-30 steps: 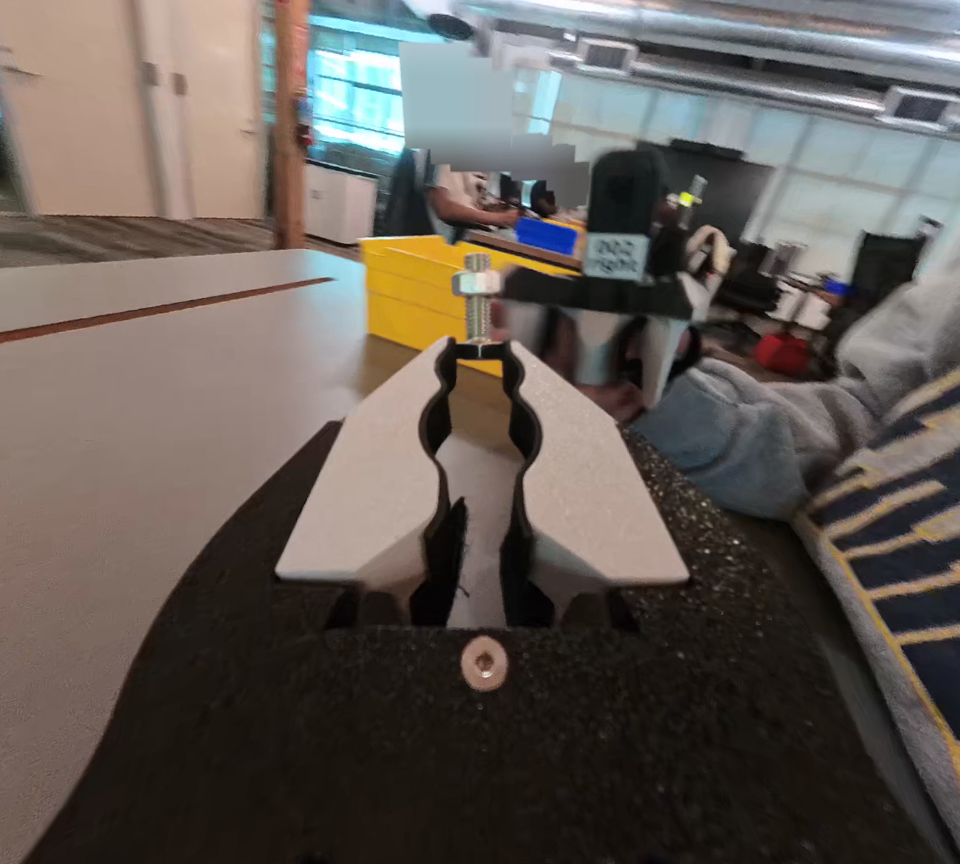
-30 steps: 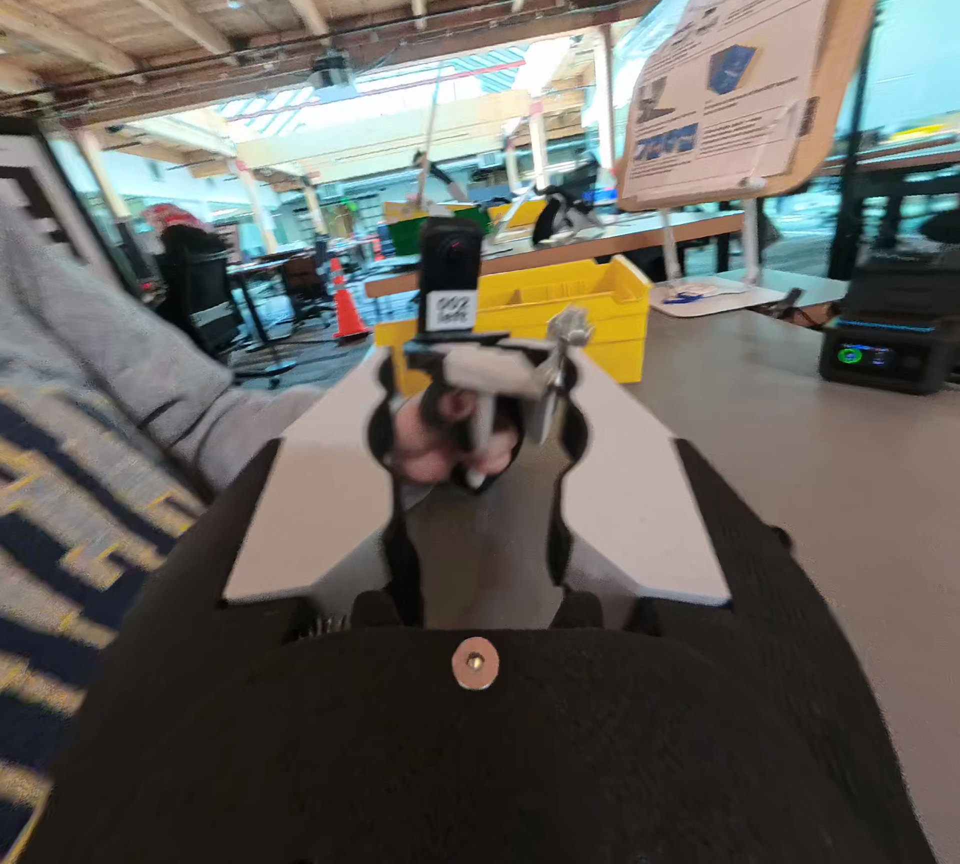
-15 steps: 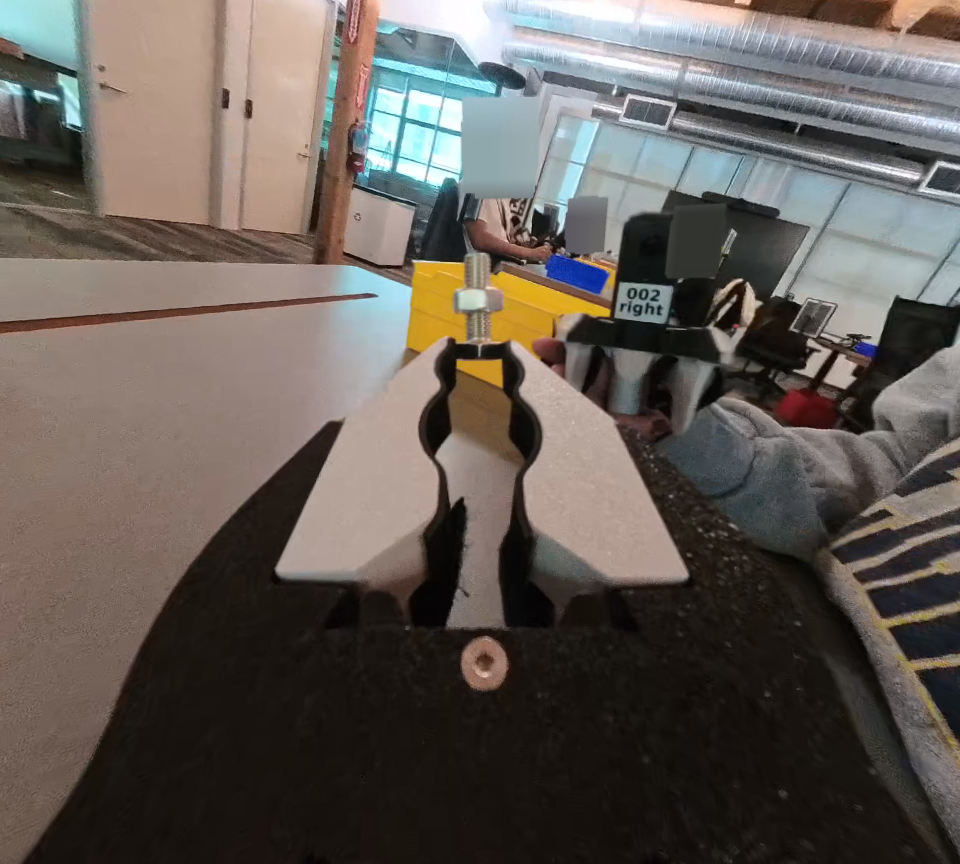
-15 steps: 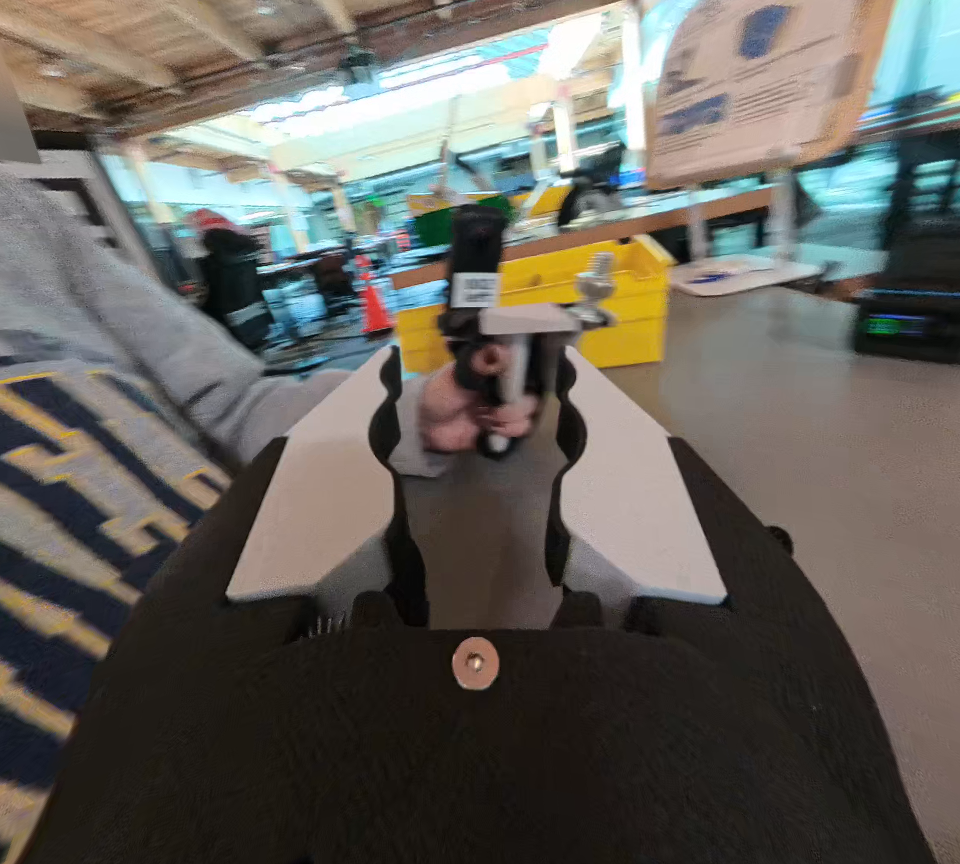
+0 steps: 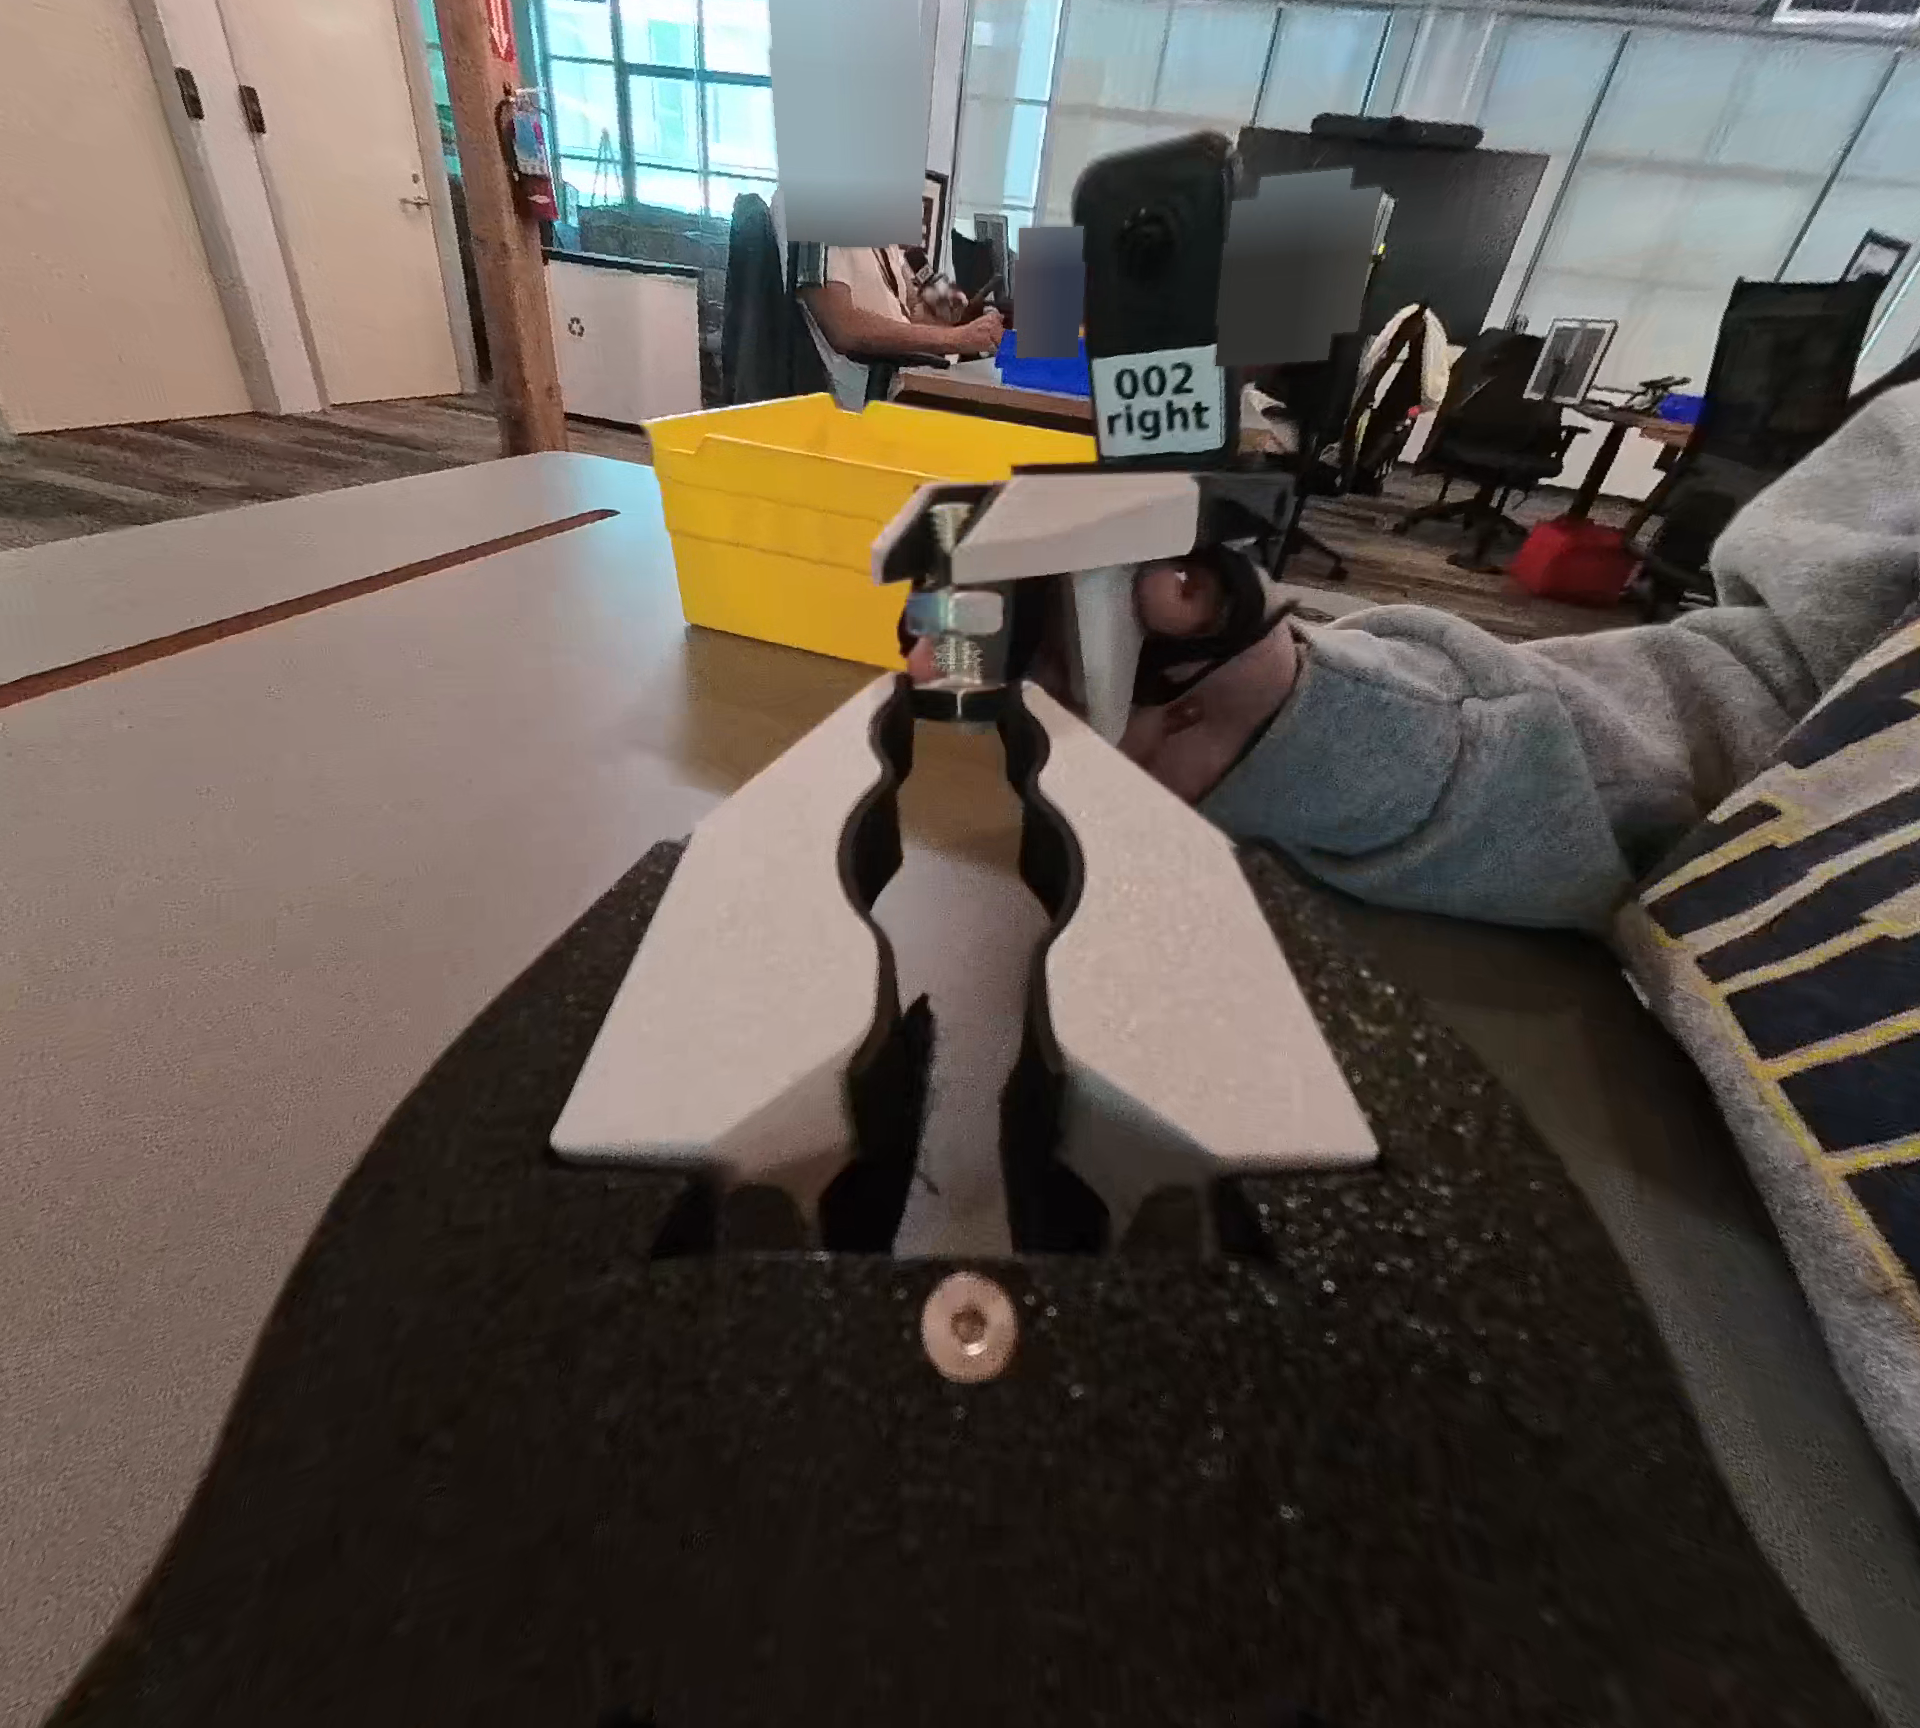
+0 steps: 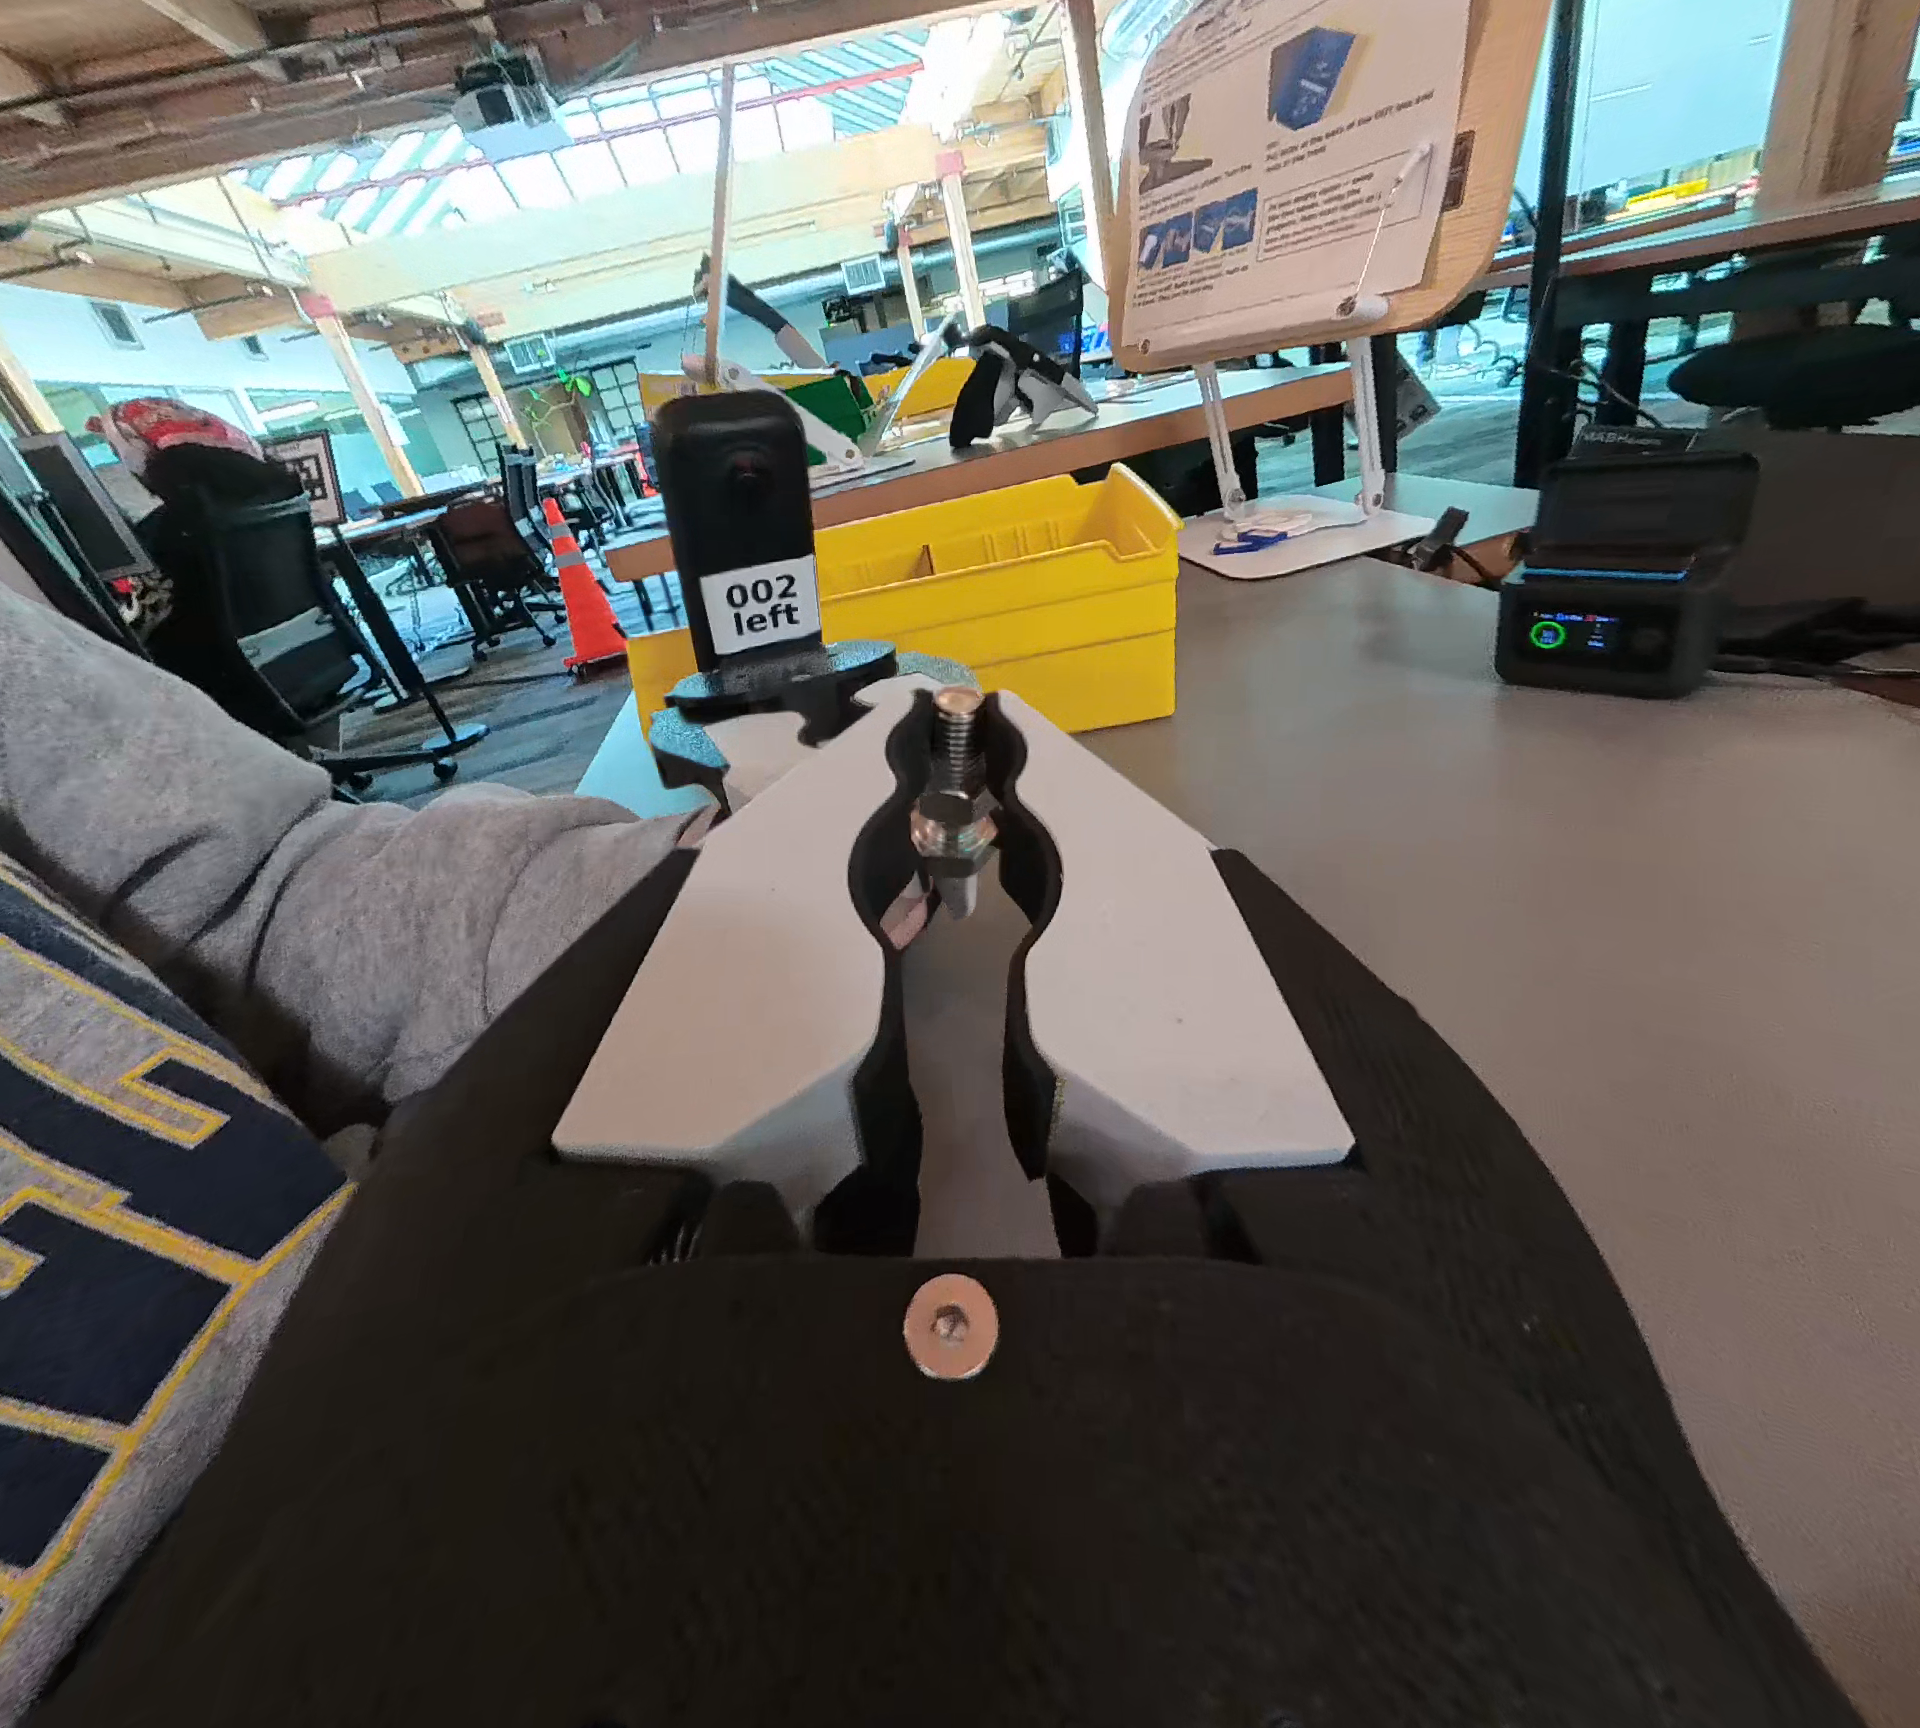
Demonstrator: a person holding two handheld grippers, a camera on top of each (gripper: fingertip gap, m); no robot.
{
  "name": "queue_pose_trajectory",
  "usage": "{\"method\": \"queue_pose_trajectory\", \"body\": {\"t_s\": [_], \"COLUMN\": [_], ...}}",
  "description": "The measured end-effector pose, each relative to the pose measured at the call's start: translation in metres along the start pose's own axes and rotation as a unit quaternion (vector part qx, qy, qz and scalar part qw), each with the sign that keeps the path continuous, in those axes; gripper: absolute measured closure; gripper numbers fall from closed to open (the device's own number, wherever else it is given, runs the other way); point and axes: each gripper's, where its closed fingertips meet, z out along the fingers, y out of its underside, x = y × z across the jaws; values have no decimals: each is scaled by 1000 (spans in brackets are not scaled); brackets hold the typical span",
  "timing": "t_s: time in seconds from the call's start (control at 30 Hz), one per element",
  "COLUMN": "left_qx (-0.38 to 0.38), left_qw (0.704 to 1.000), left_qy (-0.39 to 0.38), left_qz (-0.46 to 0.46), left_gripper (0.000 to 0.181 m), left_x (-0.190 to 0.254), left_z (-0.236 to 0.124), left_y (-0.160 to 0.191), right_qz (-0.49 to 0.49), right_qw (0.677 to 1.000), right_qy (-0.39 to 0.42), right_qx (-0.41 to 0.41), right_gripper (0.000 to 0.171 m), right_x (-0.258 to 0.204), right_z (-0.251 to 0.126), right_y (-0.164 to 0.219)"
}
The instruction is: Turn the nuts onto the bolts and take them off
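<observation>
The left tool [image 5: 954, 704] pinched the head of an upright bolt [image 5: 950, 639] at its fingertips, at 12 o'clock in the left wrist view. A nut [image 5: 954, 612] sat partway down the thread. From 1 o'clock the right tool [image 5: 928, 548] reached across, its fingers around the bolt's top just above the nut; whether they pressed the thread could not be told. In the right wrist view the bolt [image 6: 954, 779] stood between the right tool's [image 6: 956, 722] fingers, the tip at their ends and the nut [image 6: 951, 829] in the wider notch behind; the fingers looked close but contact was unclear. The left tool [image 6: 774, 728] lay at 11 o'clock. Each tool's black camera carried a white label [image 5: 1158, 402] with printed writing. A yellow bin [image 6: 935, 592] sat on the tabletop [image 6: 1455, 847] beyond, a printed sheet on a stand [image 6: 1299, 89] at 1 o'clock, and a small black device with a lit screen [image 6: 1590, 634] at 2 o'clock.
</observation>
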Motion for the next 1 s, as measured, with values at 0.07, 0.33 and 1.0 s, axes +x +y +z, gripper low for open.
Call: {"method": "queue_pose_trajectory", "body": {"t_s": [0.07, 0.33, 1.0], "left_qx": [8, 68, -66], "left_qw": [1000, 988, 967], "left_qy": [-1, -127, -236], "left_qz": [12, 61, 66], "left_gripper": [166, 87, 58], "left_x": [2, -25, -27], "left_z": [1, -7, -16], "left_y": [-2, -26, -20], "right_qz": [-3, -93, 32], "right_qw": [1000, 915, 715], "right_qy": [5, 307, 511], "right_qx": [-19, -244, -477], "right_gripper": [164, 164, 77], "right_x": [-3, 37, 161], "right_z": [-2, -152, -329], "right_y": [-2, -78, -17]}}
